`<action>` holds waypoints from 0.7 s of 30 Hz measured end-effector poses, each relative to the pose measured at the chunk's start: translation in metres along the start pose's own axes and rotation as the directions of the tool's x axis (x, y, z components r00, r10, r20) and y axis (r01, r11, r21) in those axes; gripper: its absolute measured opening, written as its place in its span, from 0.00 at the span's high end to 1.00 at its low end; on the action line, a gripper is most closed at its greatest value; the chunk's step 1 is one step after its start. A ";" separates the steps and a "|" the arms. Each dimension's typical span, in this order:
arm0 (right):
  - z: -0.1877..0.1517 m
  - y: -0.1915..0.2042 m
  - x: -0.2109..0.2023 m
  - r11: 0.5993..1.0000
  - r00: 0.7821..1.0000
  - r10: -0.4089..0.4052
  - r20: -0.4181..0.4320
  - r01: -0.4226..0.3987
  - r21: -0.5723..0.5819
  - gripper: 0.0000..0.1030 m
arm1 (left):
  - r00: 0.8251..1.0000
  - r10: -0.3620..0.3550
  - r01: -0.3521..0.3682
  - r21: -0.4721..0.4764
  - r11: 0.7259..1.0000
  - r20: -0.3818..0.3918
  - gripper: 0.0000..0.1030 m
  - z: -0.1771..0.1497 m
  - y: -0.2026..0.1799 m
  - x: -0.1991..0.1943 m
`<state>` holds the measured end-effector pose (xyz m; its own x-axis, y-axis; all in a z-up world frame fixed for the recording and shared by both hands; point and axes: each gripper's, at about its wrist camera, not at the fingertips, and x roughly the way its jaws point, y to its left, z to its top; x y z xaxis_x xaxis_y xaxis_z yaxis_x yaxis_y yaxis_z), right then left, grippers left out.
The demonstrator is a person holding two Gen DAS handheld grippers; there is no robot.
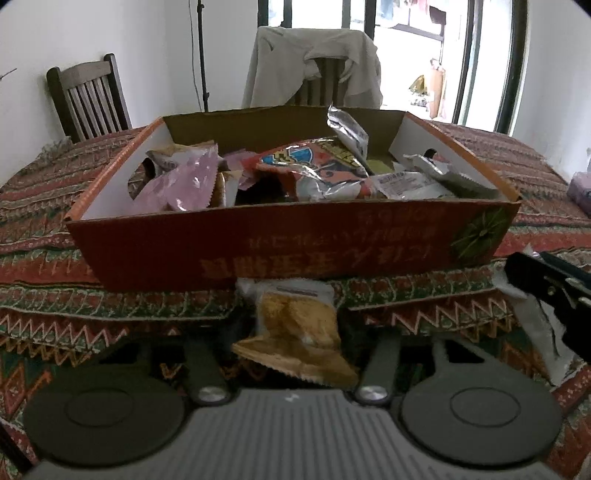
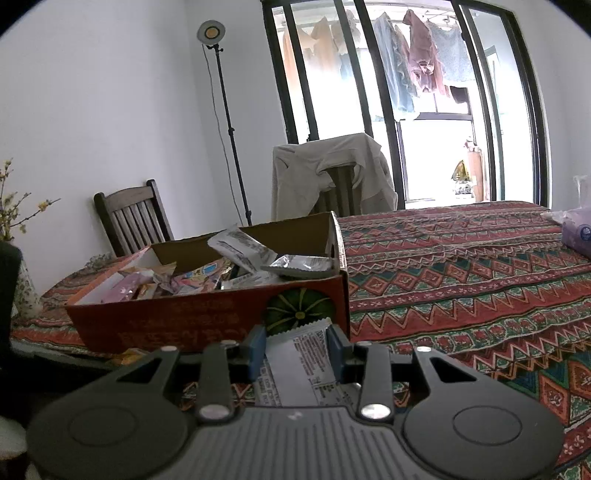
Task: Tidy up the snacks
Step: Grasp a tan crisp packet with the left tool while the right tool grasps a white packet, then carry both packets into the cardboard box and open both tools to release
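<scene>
An orange cardboard box (image 1: 295,247), heaped with foil and plastic snack packets, sits on a surface draped in a red-and-green patterned cloth (image 2: 480,280). A red cartoon-printed bag (image 1: 317,166) lies across the middle of the pile, a pink packet (image 1: 184,181) leans against the box's left wall, and silver wrappers (image 1: 347,129) stick up toward the back and right side.

Just in front of the box's near wall, a yellow-and-white snack packet (image 1: 299,325) lies between the fingers of the left gripper (image 1: 295,354); its crimped lower edge curls up toward the camera. The jaws stand apart on either side of it, and whether they touch the packet cannot be told.

The right gripper (image 2: 295,347) is near the box's front right corner, beside a printed green pumpkin (image 2: 299,310). Its blue-padded jaws are clamped on a white packet with black print (image 2: 295,365), which rises above the fingertips.

In the left wrist view the right gripper appears as a black shape at the right edge with white wrapper below it.

Behind the surface stand a dark wooden chair (image 2: 133,218), a second chair draped with a beige garment (image 2: 332,166), a lamp on a thin stand (image 2: 212,31) and tall glass doors with laundry hanging outside.
</scene>
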<state>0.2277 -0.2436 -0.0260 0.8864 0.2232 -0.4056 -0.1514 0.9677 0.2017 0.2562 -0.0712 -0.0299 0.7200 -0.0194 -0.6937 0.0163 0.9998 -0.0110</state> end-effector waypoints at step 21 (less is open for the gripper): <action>0.007 0.014 -0.023 0.998 0.992 0.042 0.122 -0.036 -0.051 0.66 | 0.974 -0.067 0.075 -0.028 0.997 0.217 0.59 0.007 0.017 -0.076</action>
<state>0.2087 -0.2364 -0.0073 0.9259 0.2476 -0.2853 -0.2051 0.9637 0.1707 0.2065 -0.0527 0.0275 0.8505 -0.0869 -0.5188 0.0508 0.9952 -0.0833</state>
